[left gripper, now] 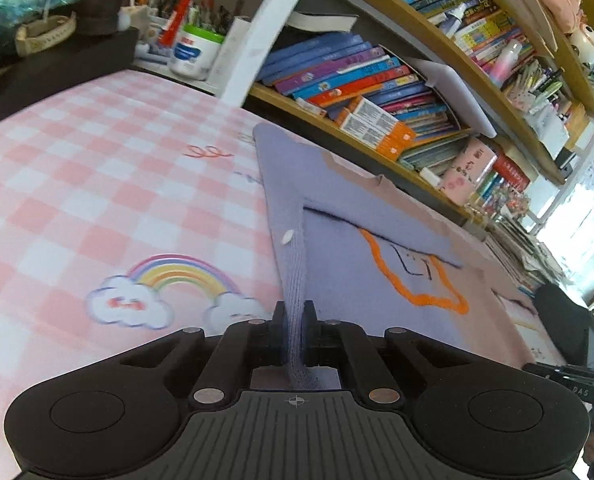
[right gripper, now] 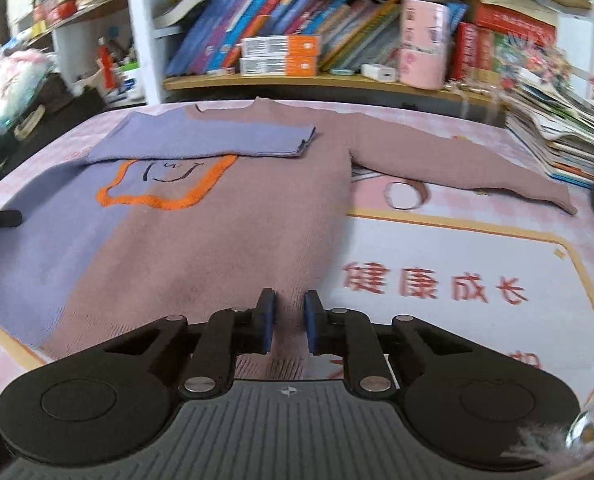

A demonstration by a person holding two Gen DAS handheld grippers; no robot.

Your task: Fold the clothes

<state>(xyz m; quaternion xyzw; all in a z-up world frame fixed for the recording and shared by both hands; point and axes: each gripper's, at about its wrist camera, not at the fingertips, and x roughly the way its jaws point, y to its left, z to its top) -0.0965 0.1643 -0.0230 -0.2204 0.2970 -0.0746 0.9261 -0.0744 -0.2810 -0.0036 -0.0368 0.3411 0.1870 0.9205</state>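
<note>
A sweater [right gripper: 233,216], mauve on one half and lavender on the other, lies flat on the pink tablecloth [right gripper: 457,248]. It has an orange outline with a face on the chest [right gripper: 165,184]. Its lavender sleeve [right gripper: 205,140] is folded across the chest; the mauve sleeve [right gripper: 457,176] stretches out to the right. My left gripper [left gripper: 294,312] is shut on the lavender side edge of the sweater [left gripper: 293,264], lifted taut. My right gripper [right gripper: 289,312] is open over the mauve hem, fingers apart, gripping nothing. The left gripper's tip shows at the left edge of the right wrist view [right gripper: 1,218].
Bookshelves packed with books [right gripper: 297,32] run along the table's far edge. A stack of magazines [right gripper: 557,132] sits at the far right. A pen holder and a white jar [left gripper: 193,52] stand at the far left. The checked cloth with a rainbow print [left gripper: 169,292] lies left of the sweater.
</note>
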